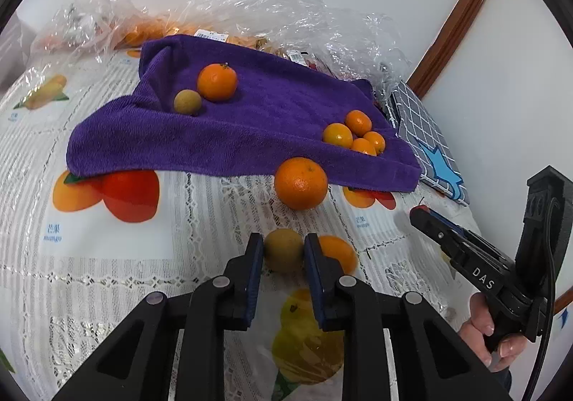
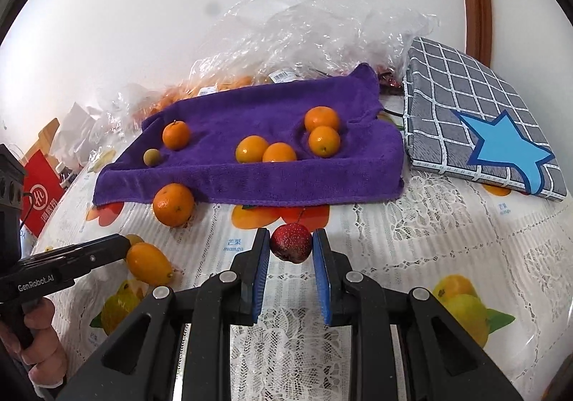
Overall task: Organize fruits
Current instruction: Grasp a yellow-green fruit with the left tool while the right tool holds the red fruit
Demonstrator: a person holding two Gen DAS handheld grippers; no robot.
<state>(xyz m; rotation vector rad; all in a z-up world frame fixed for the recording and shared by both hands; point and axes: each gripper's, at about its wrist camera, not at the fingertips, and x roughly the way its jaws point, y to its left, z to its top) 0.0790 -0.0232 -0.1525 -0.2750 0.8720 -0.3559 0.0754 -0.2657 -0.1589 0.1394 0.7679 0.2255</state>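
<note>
My left gripper (image 1: 283, 239) is shut on a small brown round fruit (image 1: 283, 254) low over the tablecloth, with an oval kumquat (image 1: 340, 252) just behind its right finger. My right gripper (image 2: 290, 235) is shut on a dark red speckled fruit (image 2: 290, 246) in front of the purple towel (image 2: 250, 182). On the towel lie a small orange (image 2: 176, 134), another brown fruit (image 2: 151, 157) and several kumquats (image 2: 252, 149). A large orange (image 2: 173, 204) rests on the cloth against the towel's front edge. In the right wrist view the left gripper (image 2: 123, 242) comes in from the left.
Crumpled clear plastic bags (image 2: 304, 39) with more fruit lie behind the towel against the wall. A grey checked cushion (image 2: 465, 107) with a blue star sits to the right of the towel. A red paper bag (image 2: 43, 193) stands at far left. The lace, fruit-printed tablecloth (image 2: 412, 239) covers the table.
</note>
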